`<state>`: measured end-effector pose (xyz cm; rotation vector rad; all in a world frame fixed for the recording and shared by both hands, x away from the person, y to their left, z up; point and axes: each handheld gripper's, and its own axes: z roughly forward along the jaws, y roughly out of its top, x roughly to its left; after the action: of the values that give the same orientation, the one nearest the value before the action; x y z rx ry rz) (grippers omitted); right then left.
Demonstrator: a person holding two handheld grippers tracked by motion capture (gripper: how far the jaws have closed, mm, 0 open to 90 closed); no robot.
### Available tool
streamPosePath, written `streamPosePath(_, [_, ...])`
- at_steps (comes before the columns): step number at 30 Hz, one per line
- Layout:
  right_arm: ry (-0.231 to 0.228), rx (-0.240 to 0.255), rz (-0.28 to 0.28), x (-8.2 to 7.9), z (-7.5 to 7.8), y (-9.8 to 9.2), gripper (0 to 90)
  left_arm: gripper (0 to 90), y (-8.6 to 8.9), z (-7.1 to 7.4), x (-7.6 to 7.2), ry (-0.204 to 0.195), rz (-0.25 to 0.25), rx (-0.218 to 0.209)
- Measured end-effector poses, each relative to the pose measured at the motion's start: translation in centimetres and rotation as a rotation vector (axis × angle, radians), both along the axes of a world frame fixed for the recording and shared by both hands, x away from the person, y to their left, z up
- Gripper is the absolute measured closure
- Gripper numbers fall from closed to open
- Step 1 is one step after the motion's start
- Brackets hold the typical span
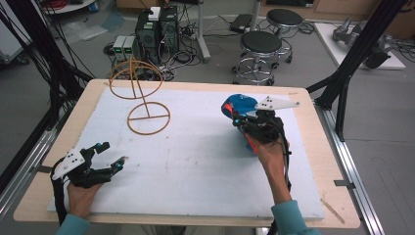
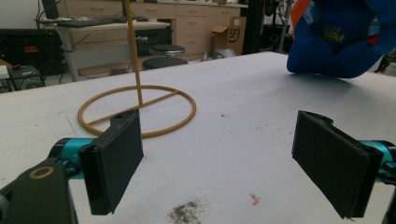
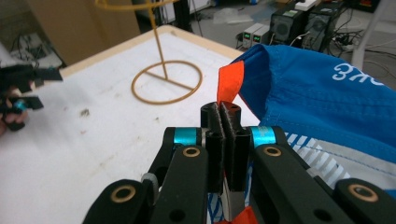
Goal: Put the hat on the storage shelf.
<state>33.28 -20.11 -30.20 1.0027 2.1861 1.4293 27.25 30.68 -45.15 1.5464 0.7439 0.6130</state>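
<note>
Left gripper (image 1: 108, 155) sits nearest, at about 7 o'clock on the table (image 1: 313, 205), jaws spread wide with nothing between them (the left gripper view shows bare white mat (image 2: 224, 154) between the two black pads). Right gripper (image 1: 243, 122) is farther in, around 2 o'clock from table centre, and its jaws are pressed together on an orange loop (image 3: 232, 84) sewn to the edge of a blue garment (image 1: 239, 105); in the right gripper view the pads meet with the strip of orange fabric standing up out of them. Garment lies bunched under and just beyond that gripper, white lettering on the blue cloth, too partial to read. From the left gripper the garment is off toward 2 o'clock, well apart; the left gripper view has it at the upper right, resting on the mat. Farthest back, at roughly 11 o'clock, stands a yellow-brown wire stand (image 1: 142, 95): a ring base flat on the mat with a cross bar, an upright rod, and a hoop shape on top. From the right gripper the stand lies toward 9 to 10 o'clock, with clear mat between. My guess: the garment is meant to hang by its loop on that stand, so the coming move is a lift and carry leftward (right hand alone has it; left is closer to the stand's base and could steady it).
</note>
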Motion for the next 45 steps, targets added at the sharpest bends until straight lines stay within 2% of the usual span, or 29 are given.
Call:
streamPosePath(1, [-0.002,-0.019,0.010,-0.2,-0.5,0.5,88.5,16.6,0.0,0.0,0.0,0.000,0.000,-0.001])
streamPosePath(5, [-0.006,-0.025,0.023,-0.2,-1.2,1.2,88.5,16.6,0.0,0.0,0.0,0.001,0.001,0.000])
streamPosePath(7, [0.011,-0.040,0.043,-0.2,-2.1,2.1,88.5,16.6,0.0,0.0,0.0,0.001,0.001,-0.001])
streamPosePath(9, [0.013,-0.043,0.048,-0.2,-2.2,2.3,88.5,16.6,0.0,0.0,0.0,0.000,0.001,0.000])
streamPosePath(10, [0.033,-0.044,0.060,-0.2,-2.7,3.0,88.5,16.6,0.0,0.0,0.0,0.001,0.000,0.002])
streamPosePath(17, [0.067,-0.086,0.110,0.3,-3.8,5.4,87.6,16.6,0.0,0.0,0.0,0.001,0.001,-0.002])
streamPosePath(21, [0.088,-0.085,0.125,0.6,-4.4,6.0,87.5,16.6,0.0,0.0,0.0,0.001,0.000,-0.001])
streamPosePath(23, [0.115,-0.088,0.146,0.9,-5.1,6.8,87.2,16.6,0.0,0.0,0.0,0.001,0.000,-0.002])
streamPosePath(28, [0.122,-0.088,0.166,1.3,-5.8,7.8,85.1,16.6,0.0,0.0,0.0,0.001,0.000,-0.001])
streamPosePath(32, [0.107,-0.075,0.188,1.5,-6.1,8.8,77.9,16.6,0.0,0.0,0.0,0.001,0.000,0.000])
streamPosePath(35, [0.109,-0.074,0.194,1.5,-6.2,9.0,77.0,16.6,0.0,0.0,0.0,0.000,-0.001,-0.001])
streamPosePath(36, [0.106,-0.073,0.194,1.5,-6.2,8.9,68.8,16.6,0.0,0.0,0.0,0.000,-0.002,0.000])
streamPosePath(39, [0.106,-0.069,0.195,1.5,-6.1,8.8,65.6,16.6,0.0,0.0,0.0,0.000,-0.002,0.000])
streamPosePath(42, [0.098,-0.053,0.193,1.5,-6.1,8.6,53.8,16.6,0.0,0.0,0.0,0.000,-0.001,0.000])
streamPosePath(45, [0.082,-0.053,0.192,1.6,-6.2,8.5,36.7,16.6,0.0,0.0,0.0,0.000,-0.002,0.002])
